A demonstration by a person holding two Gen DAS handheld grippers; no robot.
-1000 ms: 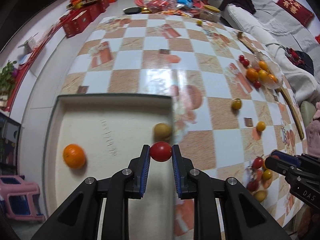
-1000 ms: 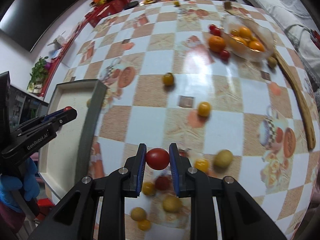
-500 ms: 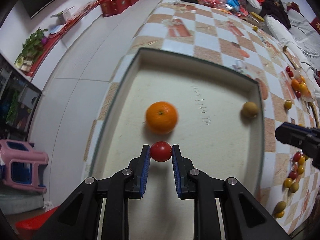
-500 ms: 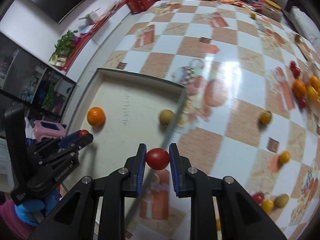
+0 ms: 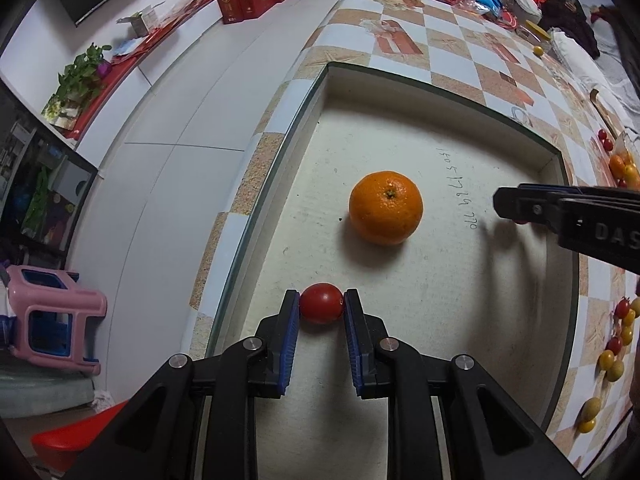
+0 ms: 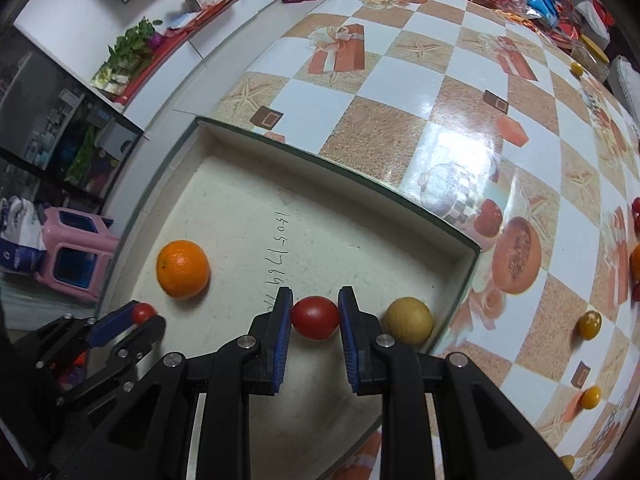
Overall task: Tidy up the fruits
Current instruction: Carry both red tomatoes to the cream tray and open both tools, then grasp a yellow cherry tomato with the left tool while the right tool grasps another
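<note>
A red tomato is clamped in the left hand-held gripper, another in the right hand-held gripper, both over the tray. If released from height, either could be bruised, or sent rolling into the orange.

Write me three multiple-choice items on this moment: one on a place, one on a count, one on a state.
1. Where does the orange lie?
A. inside the tray
B. on the checked tablecloth
C. on the floor

2. How many fruits lie loose on the tray floor?
A. none
B. two
C. five

3. What does the left gripper do?
A. stands wide open and bare
B. clamps a red tomato
C. clamps the orange

Key:
1 A, the orange sits on the pale floor within the tray walls.
2 B, only the orange and a tan round fruit rest there.
3 B, both blue pads press the tomato's sides; the right gripper likewise clamps its own tomato.
</note>
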